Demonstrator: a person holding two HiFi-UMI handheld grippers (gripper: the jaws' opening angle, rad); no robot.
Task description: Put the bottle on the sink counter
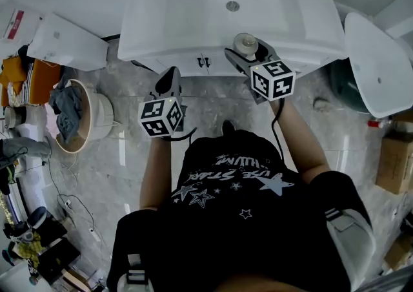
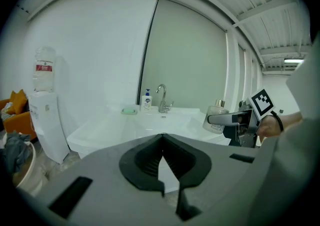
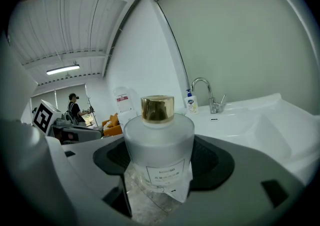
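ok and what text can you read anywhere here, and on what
Nothing reads clearly.
bottle label: print too small to read
soap dispenser label: blurred
water jug red label: unreadable
black shirt print: upside down, not legible

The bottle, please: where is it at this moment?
The bottle is in the right gripper, head view's right-centre, over the sink counter's front edge.
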